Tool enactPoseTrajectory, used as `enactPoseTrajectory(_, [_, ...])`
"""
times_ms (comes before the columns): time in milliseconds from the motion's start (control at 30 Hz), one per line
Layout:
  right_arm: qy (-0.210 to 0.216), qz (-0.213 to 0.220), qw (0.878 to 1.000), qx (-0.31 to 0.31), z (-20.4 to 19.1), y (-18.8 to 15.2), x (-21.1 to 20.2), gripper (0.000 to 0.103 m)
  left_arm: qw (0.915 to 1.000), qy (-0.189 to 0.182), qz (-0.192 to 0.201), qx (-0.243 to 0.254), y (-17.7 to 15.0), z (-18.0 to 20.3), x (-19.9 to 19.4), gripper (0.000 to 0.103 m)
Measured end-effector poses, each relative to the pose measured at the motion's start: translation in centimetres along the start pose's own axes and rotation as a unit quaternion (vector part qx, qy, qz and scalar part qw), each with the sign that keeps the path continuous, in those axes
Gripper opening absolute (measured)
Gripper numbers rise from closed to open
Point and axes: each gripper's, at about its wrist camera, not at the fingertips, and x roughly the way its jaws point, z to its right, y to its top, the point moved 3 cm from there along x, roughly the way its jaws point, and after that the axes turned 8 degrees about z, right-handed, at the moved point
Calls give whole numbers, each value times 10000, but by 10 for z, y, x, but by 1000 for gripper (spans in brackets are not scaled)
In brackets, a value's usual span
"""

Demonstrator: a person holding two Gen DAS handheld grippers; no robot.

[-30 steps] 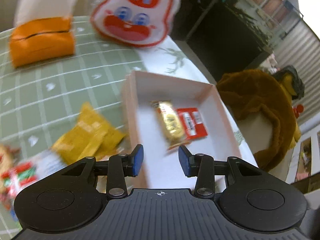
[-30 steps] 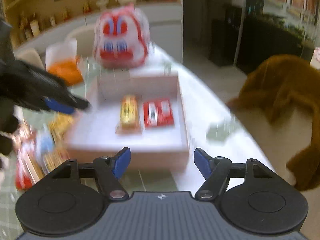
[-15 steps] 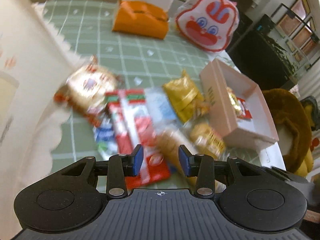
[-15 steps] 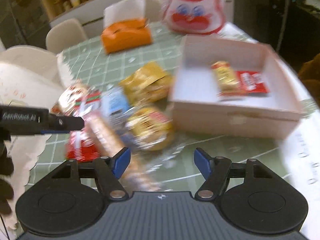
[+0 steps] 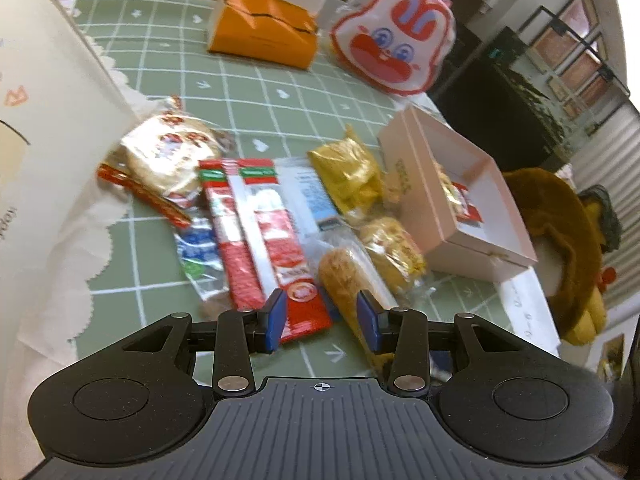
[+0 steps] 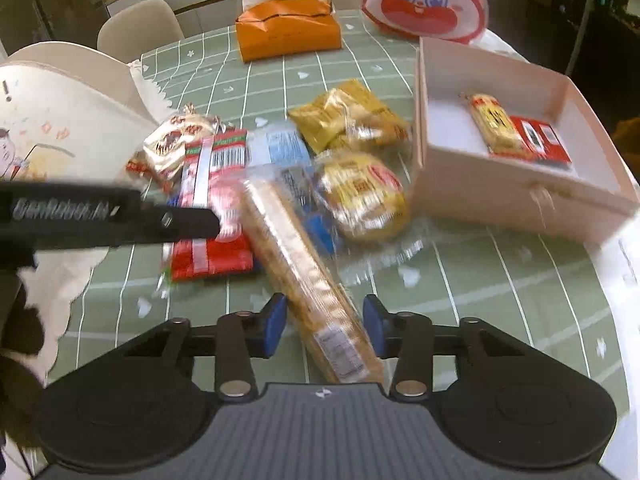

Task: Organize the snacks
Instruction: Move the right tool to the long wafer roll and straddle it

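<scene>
Several snack packs lie in a heap on the green checked tablecloth: a long cracker sleeve [image 6: 304, 268], a red wafer pack [image 5: 276, 248], a round yellow pack [image 6: 360, 196], a gold bag [image 5: 348, 172] and a round rice-cracker pack [image 5: 168, 152]. A pale pink box [image 6: 496, 196] at the right holds a gold bar [image 6: 492, 120] and a red pack [image 6: 540, 140]. My right gripper [image 6: 324, 320] is open, its jaws on either side of the cracker sleeve's near end. My left gripper [image 5: 322, 316] is open and empty above the red wafer pack and the sleeve [image 5: 348, 284].
An orange tissue box [image 5: 264, 32] and a white-and-red bunny bag [image 5: 396, 48] stand at the back. A white paper bag [image 5: 44, 120] stands at the left. A brown plush toy [image 5: 568, 240] sits beyond the table's right edge. The left gripper's finger [image 6: 120, 216] crosses the right wrist view.
Both grippers swung left from over the pink box to the snack heap and came lower. The right gripper's jaws narrowed and now straddle the cracker sleeve.
</scene>
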Motion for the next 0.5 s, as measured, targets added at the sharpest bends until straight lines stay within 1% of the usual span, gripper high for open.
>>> enactPoseTrajectory(133, [-151,-46,9998,81,10,-24,-20,38,9997,-157,-66,165,-5,15,3,43])
enactPoseTrajectory(367, [-539,-32,9980,320,46,-62,-56,38,9987,-302,-165,374,-15,32,12,43])
enactPoseTrajectory(500, [-761,16,9956,555,69,-71,-68,38,9988,-351,-55,331,-14,33,14,43])
